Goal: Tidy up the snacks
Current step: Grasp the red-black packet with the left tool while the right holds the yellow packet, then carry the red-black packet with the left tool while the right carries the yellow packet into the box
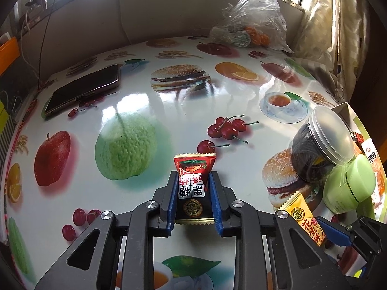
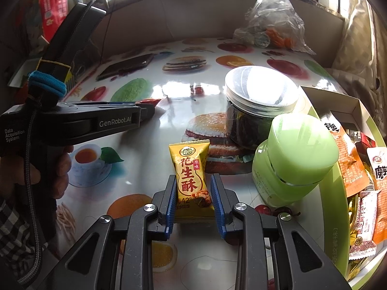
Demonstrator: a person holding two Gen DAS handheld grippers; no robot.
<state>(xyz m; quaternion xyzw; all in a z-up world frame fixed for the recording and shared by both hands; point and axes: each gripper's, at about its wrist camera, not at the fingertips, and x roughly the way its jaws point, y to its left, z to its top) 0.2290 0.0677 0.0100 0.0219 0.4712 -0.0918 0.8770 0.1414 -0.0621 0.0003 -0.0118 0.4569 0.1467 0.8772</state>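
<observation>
My left gripper (image 1: 192,181) is shut on a red and black snack packet (image 1: 192,183), its blue pads pressing both sides just above the fruit-print table (image 1: 145,104). My right gripper (image 2: 192,186) is shut on a yellow peanut-crisp packet (image 2: 192,174), which also shows at the right of the left wrist view as the yellow packet (image 1: 305,220). The left gripper (image 2: 147,111) appears at the left of the right wrist view, held by a person's hand (image 2: 50,169), with the red packet's tip (image 2: 148,101) at its fingers.
A clear-lidded dark jar (image 2: 258,106) and a green jar (image 2: 295,159) stand right of the yellow packet. A green-rimmed box (image 2: 333,217) with several snack packets sits at far right. A phone (image 1: 83,89) lies back left, a plastic bag (image 1: 251,21) at the back.
</observation>
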